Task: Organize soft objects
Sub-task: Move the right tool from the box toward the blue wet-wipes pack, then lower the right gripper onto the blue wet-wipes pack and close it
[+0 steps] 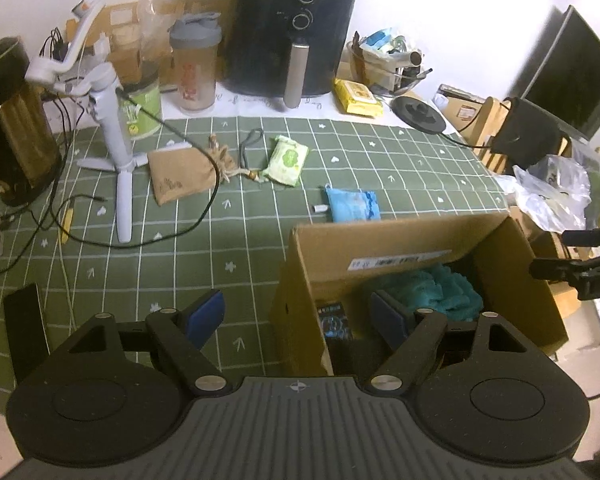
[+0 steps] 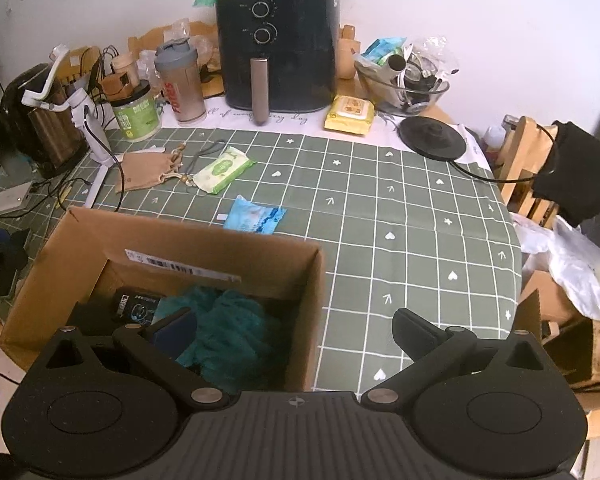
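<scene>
Hovering above the near end of the counter [image 2: 420, 208], both of my grippers hang released and empty: the left gripper [image 1: 296, 316] has its blue pads spread wide with nothing between them, straddling the near left wall of the cardboard box [image 1: 400, 236], and the right gripper [image 2: 296, 332] stands equally wide, its left finger over the box interior and its right finger over bare green cloth. Inside the box lie a teal fluffy cloth [image 2: 228, 328] and a dark packet [image 2: 136, 304], so part of the sorting appears done. Three soft things remain out on the checked cloth, all beyond the far wall of the box: the blue pouch [image 2: 256, 218] lies just behind that wall; the green wipes pack [image 2: 224, 170] sits farther back and to the left; the tan drawstring bag [image 2: 144, 174] lies farther left again, near the white tripod stand [image 1: 120, 152]. The pouch is the closest candidate, in my judgement. In the right wrist view it lies ahead and slightly left of the gripper midline, its long axis running roughly across the view; in the left wrist view it lies ahead and slightly right. Neither hand is clearly nearer, though the right gripper has open cloth beside the box to travel over, whereas the left must pass the box corner. Either must reach forward over the box to arrive.
</scene>
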A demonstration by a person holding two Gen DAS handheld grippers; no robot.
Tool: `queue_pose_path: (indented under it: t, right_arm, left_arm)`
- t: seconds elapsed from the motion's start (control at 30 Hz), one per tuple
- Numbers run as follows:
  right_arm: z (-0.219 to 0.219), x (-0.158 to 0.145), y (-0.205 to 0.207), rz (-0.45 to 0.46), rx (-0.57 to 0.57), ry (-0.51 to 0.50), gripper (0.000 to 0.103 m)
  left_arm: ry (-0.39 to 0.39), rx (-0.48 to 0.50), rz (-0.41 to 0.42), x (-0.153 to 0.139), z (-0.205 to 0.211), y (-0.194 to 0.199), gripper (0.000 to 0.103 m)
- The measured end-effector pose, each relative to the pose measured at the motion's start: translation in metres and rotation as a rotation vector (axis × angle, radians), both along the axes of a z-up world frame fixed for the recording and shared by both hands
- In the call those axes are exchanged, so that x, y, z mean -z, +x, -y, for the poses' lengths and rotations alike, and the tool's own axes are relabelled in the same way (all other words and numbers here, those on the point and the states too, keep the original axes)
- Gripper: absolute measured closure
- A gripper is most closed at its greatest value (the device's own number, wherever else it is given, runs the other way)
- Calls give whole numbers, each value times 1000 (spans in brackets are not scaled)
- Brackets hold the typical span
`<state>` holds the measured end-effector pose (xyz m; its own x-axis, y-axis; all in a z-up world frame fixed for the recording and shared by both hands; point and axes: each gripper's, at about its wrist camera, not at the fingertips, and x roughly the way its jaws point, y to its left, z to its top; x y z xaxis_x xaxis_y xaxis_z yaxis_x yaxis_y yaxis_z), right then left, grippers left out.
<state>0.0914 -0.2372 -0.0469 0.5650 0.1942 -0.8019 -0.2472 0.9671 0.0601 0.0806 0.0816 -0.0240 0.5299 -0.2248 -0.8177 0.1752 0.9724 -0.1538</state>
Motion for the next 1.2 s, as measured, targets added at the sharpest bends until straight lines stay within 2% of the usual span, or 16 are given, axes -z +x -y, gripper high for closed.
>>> queue_pose_path:
  t: [0.33, 0.63, 0.77, 1.1, 1.13, 1.2]
  right_arm:
    - [14, -5, 42, -36, -5, -5, 0]
    - [20, -2, 80, -50, -82, -4, 0]
    - [19, 3, 99, -62, -129, 1, 0]
    - [-1, 24, 157, -126, -332, 51, 1]
    - [-3, 27, 163, -137, -349, 59, 2]
    - [-10, 36, 176, -159, -390, 70, 9]
  left_arm:
    - [17, -13, 18, -8, 7, 20, 23]
    - [8, -47, -5, -4, 9, 27, 23]
    - [6, -60, -29, 0, 10, 28, 23]
    - [10, -98, -89, 10, 10, 25, 23]
    - [9, -102, -95, 11, 9, 25, 23]
    - [8, -108, -105, 12, 9, 24, 23]
